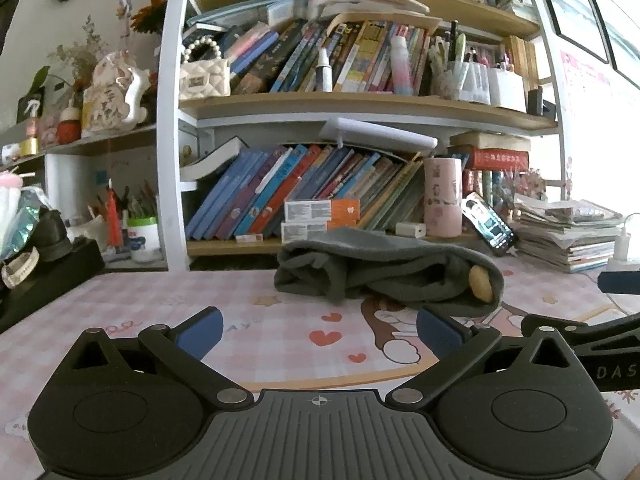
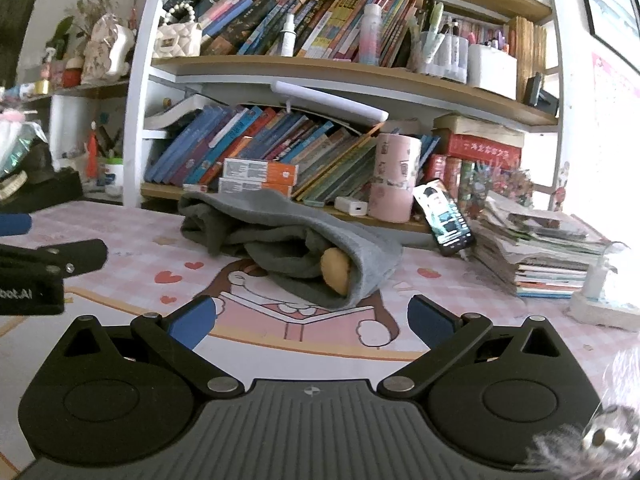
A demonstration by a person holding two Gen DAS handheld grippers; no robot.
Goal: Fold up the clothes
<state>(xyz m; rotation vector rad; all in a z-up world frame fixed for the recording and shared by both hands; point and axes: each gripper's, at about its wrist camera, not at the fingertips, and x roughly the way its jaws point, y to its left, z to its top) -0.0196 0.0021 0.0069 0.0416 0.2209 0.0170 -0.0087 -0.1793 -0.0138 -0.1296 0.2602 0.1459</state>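
Your left gripper [image 1: 319, 334] hovers low over the bench [image 1: 120, 320] with its jaws wide apart and nothing between them; the blue pads [image 1: 202, 336] sit clear of the cloth. Your right gripper [image 2: 310, 320] is in the same state, jaws spread and empty, just above the pink cartoon print on the bench cover. The garment [image 1: 384, 270], a grey bundle, lies crumpled on the bench ahead of both grippers, near the foot of the bookshelf [image 1: 360, 104]; in the right wrist view the garment [image 2: 280, 236] reaches toward you, its near edge just beyond the jaws. A tan patch [image 2: 336, 272] shows at the open end of the bundle; you cannot tell what it is. From the left wrist view the right gripper's black arm shows at the right edge, so the two tools sit side by side, near each other but apart. Behind the garment stand a pink cup [image 2: 394, 178], a phone [image 2: 444, 218] leaning against the shelf, and a stack of magazines [image 2: 540, 252] to the right
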